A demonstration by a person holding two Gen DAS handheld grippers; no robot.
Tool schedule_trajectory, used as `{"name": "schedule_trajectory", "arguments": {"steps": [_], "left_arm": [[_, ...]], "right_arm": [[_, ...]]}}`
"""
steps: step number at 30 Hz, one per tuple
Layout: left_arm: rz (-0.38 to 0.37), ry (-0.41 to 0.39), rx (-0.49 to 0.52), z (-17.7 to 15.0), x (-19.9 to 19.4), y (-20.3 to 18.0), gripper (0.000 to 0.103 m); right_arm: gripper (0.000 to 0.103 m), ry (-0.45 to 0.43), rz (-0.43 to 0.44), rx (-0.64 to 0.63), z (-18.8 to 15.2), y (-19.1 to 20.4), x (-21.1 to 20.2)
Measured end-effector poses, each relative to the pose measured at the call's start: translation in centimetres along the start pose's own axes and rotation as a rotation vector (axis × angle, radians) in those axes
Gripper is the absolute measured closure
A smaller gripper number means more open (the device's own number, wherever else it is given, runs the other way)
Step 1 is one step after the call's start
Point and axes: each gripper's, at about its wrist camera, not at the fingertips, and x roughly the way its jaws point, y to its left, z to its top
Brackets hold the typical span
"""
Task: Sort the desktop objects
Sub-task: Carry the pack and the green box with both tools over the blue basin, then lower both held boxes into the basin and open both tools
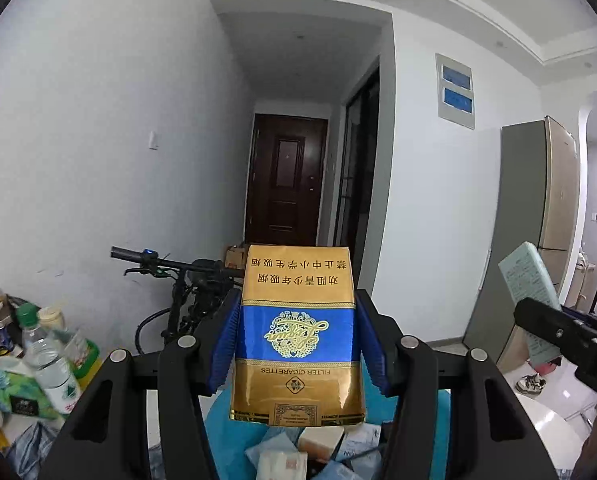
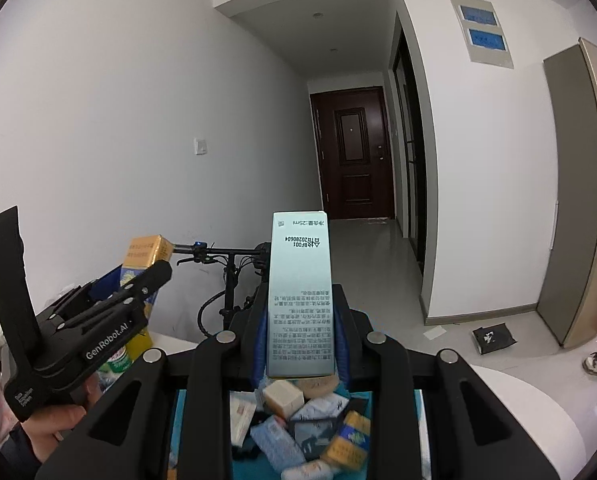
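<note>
My left gripper (image 1: 296,320) is shut on a gold and blue cigarette pack (image 1: 296,336), held upright in the air above a blue bin (image 1: 224,432) of small boxes. It also shows in the right wrist view (image 2: 146,276), with the pack (image 2: 148,250) at its tip. My right gripper (image 2: 300,320) is shut on a tall pale green box (image 2: 300,292) with printed text, held upright over the same blue bin (image 2: 180,432). The green box (image 1: 528,280) and right gripper show at the right of the left wrist view.
The bin holds several small boxes and packets (image 2: 298,420). It sits on a white round table (image 2: 538,408). Bottles and clutter (image 1: 38,352) stand at the left. A bicycle (image 2: 226,280) leans on the wall behind. A fridge (image 2: 578,200) stands at the right.
</note>
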Motion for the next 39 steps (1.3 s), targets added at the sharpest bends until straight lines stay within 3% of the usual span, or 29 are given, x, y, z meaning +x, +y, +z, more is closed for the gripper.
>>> {"name": "schedule_trajectory", "arguments": {"steps": [6, 15, 18, 21, 28, 34, 39], "left_arm": [[0.008, -0.009, -0.018, 0.3, 3.2, 0.5, 0.046], [0.019, -0.046, -0.055, -0.2, 3.0, 2.2, 0.046], [-0.032, -0.02, -0.064, -0.1, 3.4, 2.6, 0.046], [-0.021, 0.003, -0.069, -0.2, 3.9, 2.8, 0.046], [0.057, 0.181, 0.035, -2.0, 8.1, 1.9, 0.046], [-0.04, 0.402, 0.022, -4.8, 12.6, 1.9, 0.046], [-0.038, 0.561, 0.012, -7.7, 16.0, 1.9, 0.046]], "right_arm": [[0.077, -0.014, -0.019, 0.043, 0.1, -1.8, 3.1], [0.077, -0.029, -0.022, 0.077, -0.3, -3.1, 5.7], [0.077, -0.022, -0.022, 0.079, -0.8, -2.6, 5.9], [0.077, -0.01, -0.033, 0.034, -1.1, -1.8, 6.3], [0.077, 0.054, -0.04, 0.063, -2.0, -3.0, 8.6], [0.077, 0.247, -0.009, 0.039, -3.7, -3.6, 12.1], [0.077, 0.369, 0.04, 0.021, -5.2, -3.2, 14.1]]}}
